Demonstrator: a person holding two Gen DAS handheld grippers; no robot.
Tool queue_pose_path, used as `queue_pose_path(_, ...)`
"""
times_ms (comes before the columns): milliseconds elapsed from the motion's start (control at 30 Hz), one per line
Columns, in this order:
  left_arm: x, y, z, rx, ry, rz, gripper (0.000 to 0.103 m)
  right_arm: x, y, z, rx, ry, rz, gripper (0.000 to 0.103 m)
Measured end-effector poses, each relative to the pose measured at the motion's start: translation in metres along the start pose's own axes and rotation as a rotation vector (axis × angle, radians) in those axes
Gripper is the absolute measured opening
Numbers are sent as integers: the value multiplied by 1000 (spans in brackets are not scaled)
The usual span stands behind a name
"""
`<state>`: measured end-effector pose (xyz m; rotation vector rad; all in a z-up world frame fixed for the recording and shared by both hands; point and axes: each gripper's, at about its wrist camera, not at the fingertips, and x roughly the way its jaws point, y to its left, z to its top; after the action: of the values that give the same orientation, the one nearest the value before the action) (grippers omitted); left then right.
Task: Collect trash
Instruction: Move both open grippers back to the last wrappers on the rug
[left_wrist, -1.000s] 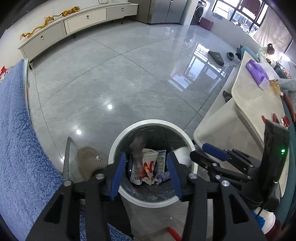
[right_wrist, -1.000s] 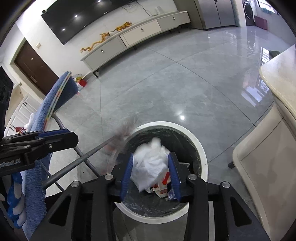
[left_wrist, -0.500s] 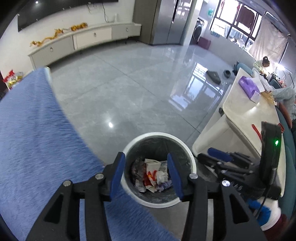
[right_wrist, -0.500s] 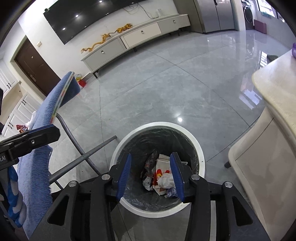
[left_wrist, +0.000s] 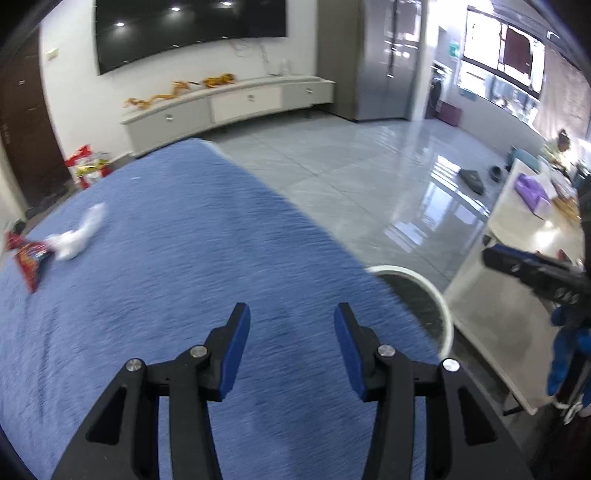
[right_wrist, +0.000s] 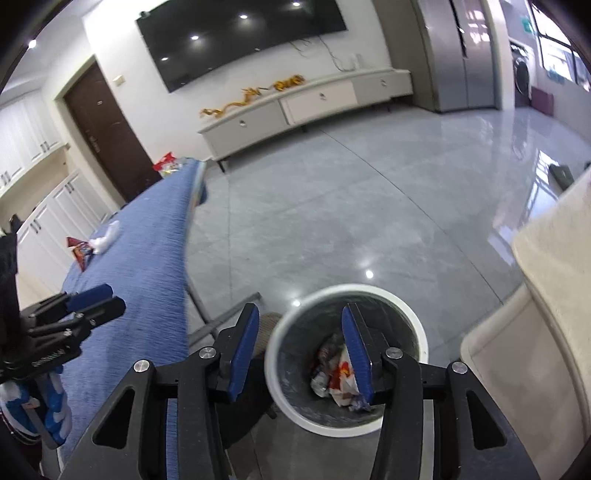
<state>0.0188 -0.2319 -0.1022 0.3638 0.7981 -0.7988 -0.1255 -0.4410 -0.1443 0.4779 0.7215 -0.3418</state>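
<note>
Across the left wrist view spreads a blue towel-covered bench (left_wrist: 177, 266), filling most of the lower frame and blurred along its near edge; the right wrist view shows the same blue surface (right_wrist: 147, 280) as a long strip at the left, with a grey metal leg under it. Beyond it lies a glossy grey tiled floor (right_wrist: 351, 206) running to a long pale cabinet (right_wrist: 314, 99) under a dark wall screen. At the right stands a cream counter (right_wrist: 554, 266). On the floor beside the bench sits a round white-rimmed bin (right_wrist: 347, 358) with a dark liner; inside it lie crumpled wrappers (right_wrist: 338, 373), white and red, low in the bin. From the left wrist view only part of the bin's rim (left_wrist: 424, 284) shows past the bench edge. The left gripper (left_wrist: 291, 347) hangs over the blue cloth, its fingers spread wide with nothing between them. The right gripper (right_wrist: 301, 352) hangs above the bin's near left rim, fingers likewise wide apart and empty. Far back on the bench, well apart from both grippers, lie a white crumpled tissue (left_wrist: 79, 232) and, touching it, a red snack wrapper (left_wrist: 29, 258).
</note>
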Motion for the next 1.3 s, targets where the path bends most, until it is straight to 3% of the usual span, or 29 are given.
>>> queue_pose_path(100, -18, 25, -11, -28, -27, 64, 47, -6, 23, 5, -39, -14, 12, 48)
queue_pose_path(300, -55, 70, -33, -82, -87, 182, 63, -13, 62, 12, -111, -15, 32, 50)
queue_pose_path(667, -91, 132, -68, -146, -110, 336, 64, -24, 144, 15, -261, -13, 91, 53)
queue_pose_path(1000, -86, 192, -94, -258, -91, 388, 64, -9, 200, 23, -371, 32, 115, 54)
queue_pose_path(1300, -63, 262, -91, -396, -61, 346, 64, 52, 261, 42, -464, 107, 168, 56)
